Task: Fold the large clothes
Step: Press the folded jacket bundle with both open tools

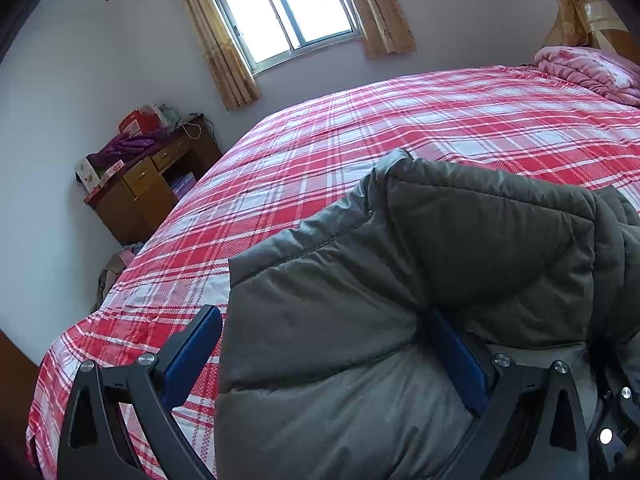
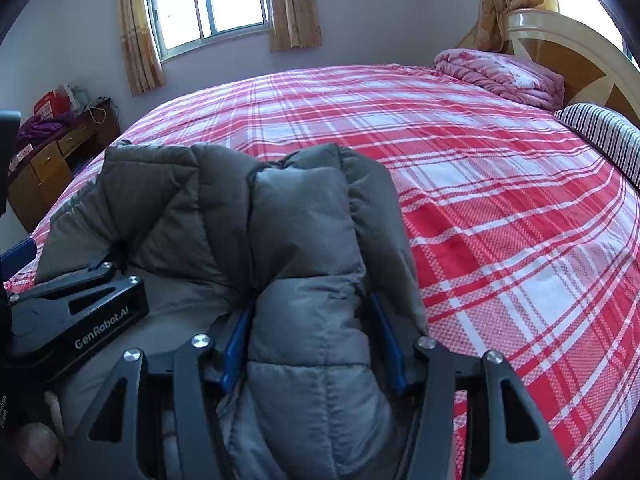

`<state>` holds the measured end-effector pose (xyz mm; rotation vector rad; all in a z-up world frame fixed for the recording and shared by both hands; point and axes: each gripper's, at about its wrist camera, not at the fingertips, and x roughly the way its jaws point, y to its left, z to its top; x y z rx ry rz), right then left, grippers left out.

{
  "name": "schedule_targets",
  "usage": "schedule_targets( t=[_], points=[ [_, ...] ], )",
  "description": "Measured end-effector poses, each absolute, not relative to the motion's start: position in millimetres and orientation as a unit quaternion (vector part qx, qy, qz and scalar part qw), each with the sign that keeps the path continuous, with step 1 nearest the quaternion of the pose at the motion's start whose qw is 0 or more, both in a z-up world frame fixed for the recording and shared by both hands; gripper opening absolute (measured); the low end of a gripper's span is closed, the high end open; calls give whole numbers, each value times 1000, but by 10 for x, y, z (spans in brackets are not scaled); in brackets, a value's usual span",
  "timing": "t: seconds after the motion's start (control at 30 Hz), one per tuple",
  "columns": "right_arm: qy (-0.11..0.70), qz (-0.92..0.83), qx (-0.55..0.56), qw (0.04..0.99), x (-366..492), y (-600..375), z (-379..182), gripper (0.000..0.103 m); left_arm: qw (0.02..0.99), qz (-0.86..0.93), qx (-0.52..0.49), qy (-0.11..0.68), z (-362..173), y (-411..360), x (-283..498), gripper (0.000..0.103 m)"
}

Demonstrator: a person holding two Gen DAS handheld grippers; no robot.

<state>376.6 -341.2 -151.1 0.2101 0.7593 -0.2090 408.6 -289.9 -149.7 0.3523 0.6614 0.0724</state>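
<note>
A grey-green padded jacket (image 1: 460,240) lies bunched on the near side of the bed (image 1: 360,120), which has a red and white plaid cover. In the left wrist view my left gripper (image 1: 320,316) holds a thick fold of it. One blue pad (image 1: 192,352) sits against the jacket's edge and the other is sunk into the padding. In the right wrist view my right gripper (image 2: 312,300) is shut on a puffy ridge of the jacket (image 2: 304,220), both blue pads pressing its sides. My left gripper (image 2: 60,280) shows at the left, close beside the right one.
A folded pink quilt (image 2: 500,72) and a striped pillow (image 2: 600,136) lie by the headboard (image 2: 580,52) at the far right. A wooden desk (image 1: 148,188) piled with clothes and boxes stands by the wall on the left. A curtained window (image 1: 280,8) is beyond the bed.
</note>
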Motion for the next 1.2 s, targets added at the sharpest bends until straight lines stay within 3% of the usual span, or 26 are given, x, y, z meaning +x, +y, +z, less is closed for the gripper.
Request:
schedule_targets(
  t=[1.2],
  points=[
    [398, -119, 86, 905, 3881, -3347, -1596, 64, 918, 19, 165, 360, -1565, -2853, 4216, 102]
  ],
)
